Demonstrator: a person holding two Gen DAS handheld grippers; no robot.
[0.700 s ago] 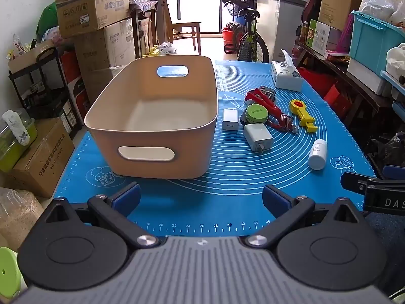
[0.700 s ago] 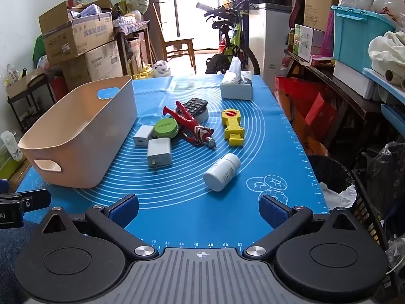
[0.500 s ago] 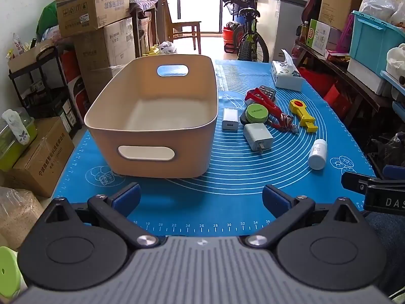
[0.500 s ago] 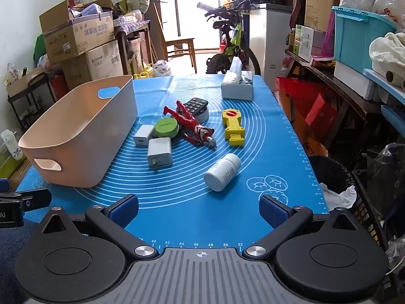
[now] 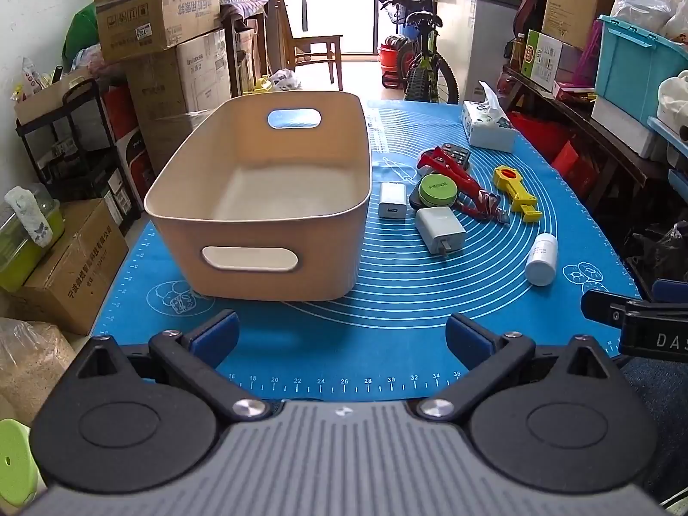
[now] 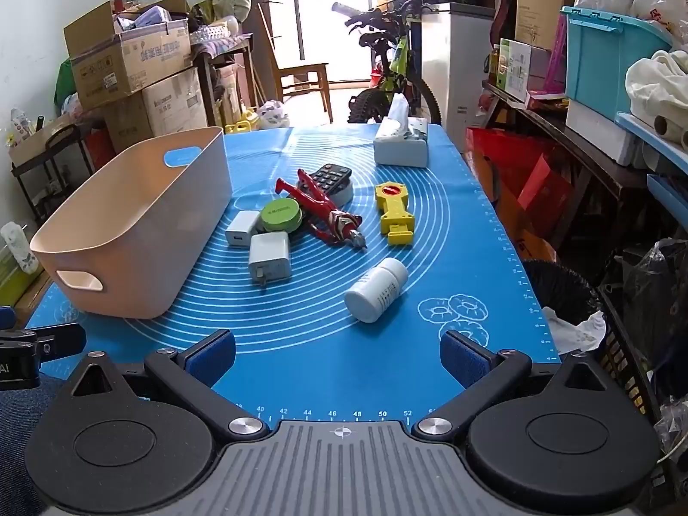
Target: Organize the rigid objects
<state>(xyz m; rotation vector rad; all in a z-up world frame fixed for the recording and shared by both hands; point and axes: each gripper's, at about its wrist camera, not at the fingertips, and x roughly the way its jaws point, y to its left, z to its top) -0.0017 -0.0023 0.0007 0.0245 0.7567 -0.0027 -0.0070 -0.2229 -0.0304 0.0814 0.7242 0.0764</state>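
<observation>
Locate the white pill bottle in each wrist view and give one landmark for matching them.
Left wrist: the white pill bottle lies right of centre, near the mat's right edge.
Right wrist: the bottle lies at centre, on its side, ahead of the open right gripper.
Shared landmark: the yellow toy tool just beyond it.

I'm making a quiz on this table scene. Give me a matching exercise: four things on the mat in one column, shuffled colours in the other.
Things:
1. bin
2. bottle
3. round tin
4. remote

Colours:
A. green
B. black
C. beige
D. white

Pairs: 1-C, 2-D, 3-A, 4-B
</observation>
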